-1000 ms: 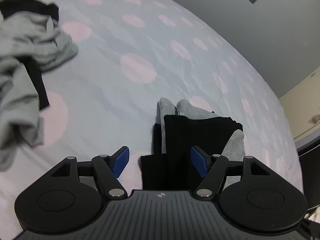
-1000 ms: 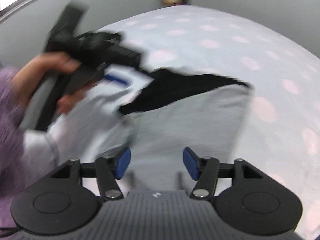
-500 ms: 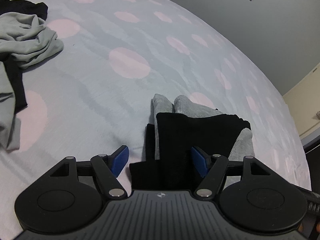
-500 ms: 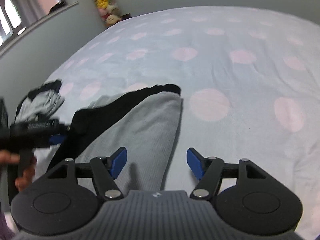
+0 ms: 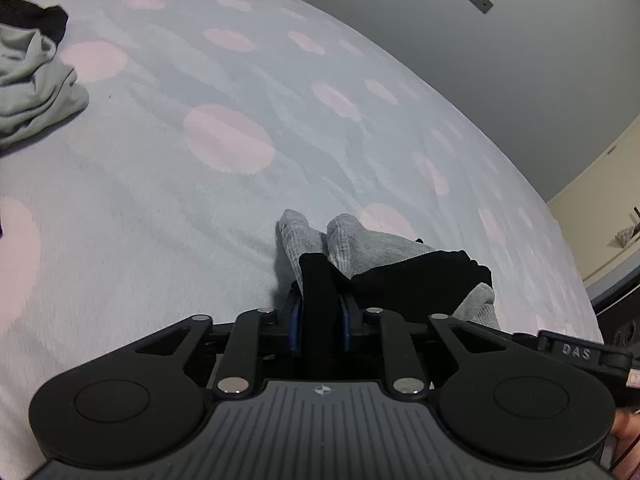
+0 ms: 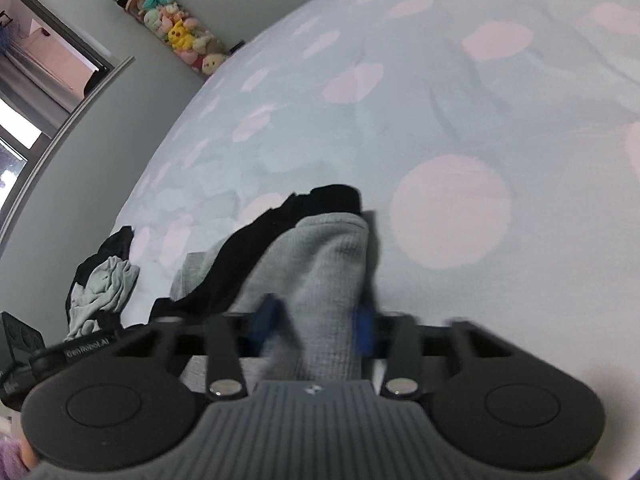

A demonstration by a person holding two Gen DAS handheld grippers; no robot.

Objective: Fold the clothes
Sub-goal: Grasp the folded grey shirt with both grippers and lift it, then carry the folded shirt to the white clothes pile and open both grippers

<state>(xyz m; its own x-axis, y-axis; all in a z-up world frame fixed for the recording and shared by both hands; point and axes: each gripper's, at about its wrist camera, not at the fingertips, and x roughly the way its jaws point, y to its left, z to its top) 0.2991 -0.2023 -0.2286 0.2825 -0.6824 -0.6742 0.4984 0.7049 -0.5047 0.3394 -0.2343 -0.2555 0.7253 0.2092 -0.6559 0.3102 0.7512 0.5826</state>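
The left gripper [image 5: 319, 316] is clamped on the black edge of the grey-and-black ribbed knit garment [image 5: 384, 248]. The right gripper [image 6: 316, 320] pinches its grey edge. Bare pale-blue pink-dotted bedspread [image 5: 224, 140] stretches beyond.

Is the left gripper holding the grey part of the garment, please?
No, the left gripper has its fingers shut on the black part of the garment.

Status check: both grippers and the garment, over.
Left gripper shut on the grey-and-black garment, black part. Right gripper closing on its grey part, view blurred. Pile of clothes lies well clear.
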